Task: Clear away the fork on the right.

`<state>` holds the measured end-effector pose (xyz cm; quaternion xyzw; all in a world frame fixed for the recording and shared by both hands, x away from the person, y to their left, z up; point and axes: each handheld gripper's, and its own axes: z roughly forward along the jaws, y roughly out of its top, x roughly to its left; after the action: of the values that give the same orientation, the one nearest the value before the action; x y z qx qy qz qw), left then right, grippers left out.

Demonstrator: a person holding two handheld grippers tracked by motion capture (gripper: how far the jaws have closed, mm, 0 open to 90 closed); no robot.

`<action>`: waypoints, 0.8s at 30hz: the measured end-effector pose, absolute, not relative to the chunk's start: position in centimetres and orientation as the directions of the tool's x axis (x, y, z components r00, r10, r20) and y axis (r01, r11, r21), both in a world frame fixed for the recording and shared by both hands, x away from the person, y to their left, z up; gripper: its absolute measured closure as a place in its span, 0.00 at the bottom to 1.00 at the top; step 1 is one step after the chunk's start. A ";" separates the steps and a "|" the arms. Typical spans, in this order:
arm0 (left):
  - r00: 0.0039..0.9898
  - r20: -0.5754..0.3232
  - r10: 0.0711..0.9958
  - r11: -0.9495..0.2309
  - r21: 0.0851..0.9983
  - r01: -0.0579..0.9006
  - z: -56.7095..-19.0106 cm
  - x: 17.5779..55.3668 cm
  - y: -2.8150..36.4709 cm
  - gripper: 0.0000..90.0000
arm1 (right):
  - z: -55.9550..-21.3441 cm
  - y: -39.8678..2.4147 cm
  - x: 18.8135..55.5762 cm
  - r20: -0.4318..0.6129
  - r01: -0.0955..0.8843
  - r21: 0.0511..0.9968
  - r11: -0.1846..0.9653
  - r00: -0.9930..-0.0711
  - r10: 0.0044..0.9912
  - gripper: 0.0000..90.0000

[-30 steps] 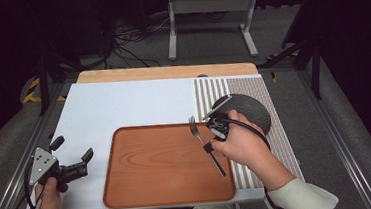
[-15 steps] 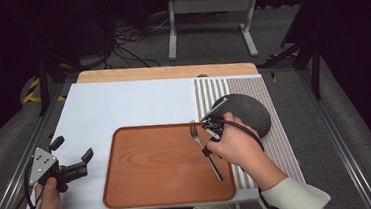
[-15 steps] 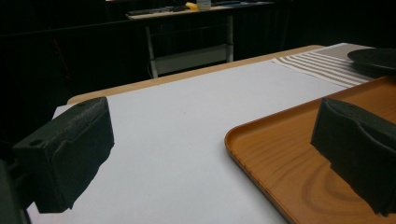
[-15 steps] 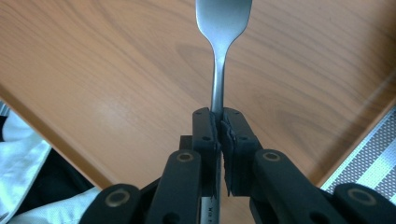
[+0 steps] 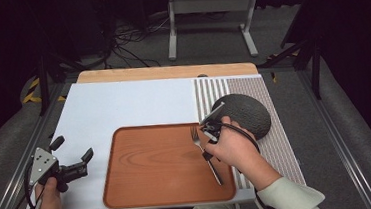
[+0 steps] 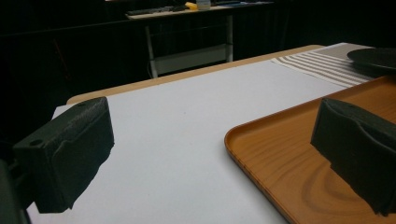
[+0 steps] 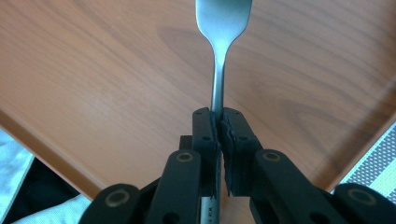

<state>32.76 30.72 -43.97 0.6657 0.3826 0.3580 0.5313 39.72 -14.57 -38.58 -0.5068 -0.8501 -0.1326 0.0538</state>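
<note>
Stretching across the counter (image 5: 123, 109) is a pale white mat, with a striped placemat (image 5: 277, 142) along its right side. Nearer the person sits a wooden tray (image 5: 153, 167), its right edge just beside the stripes. On the far part of the placemat rests a dark round plate (image 5: 247, 112), close to the tray's far right corner. Over the tray's right side, the right tool (image 7: 219, 123) is clenched on the neck of a metal fork (image 7: 222, 28), jaws pressed together around it; the tines point toward the far side, low over the wood. At the near left, off the tray, the left tool (image 5: 73, 163) is held above the mat, released, jaws standing wide apart.
</note>
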 end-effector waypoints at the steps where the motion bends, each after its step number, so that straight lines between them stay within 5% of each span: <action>1: 0.451 0.070 0.890 -0.143 0.981 0.129 -44.0 32.8 30.7 0.00 | -38.7 -14.6 39.8 0.226 0.878 0.167 0.449 -0.478 0.849 0.94; 24: 0.455 0.071 0.888 -0.146 0.981 0.132 -44.0 32.8 30.7 0.00 | -40.9 -14.8 40.8 0.230 0.905 0.110 0.410 -0.425 0.876 0.93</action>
<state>32.81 30.73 -44.01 0.6677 0.3817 0.3563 0.5305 40.75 -14.77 -40.95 -0.5320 -0.8370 -0.1089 0.0682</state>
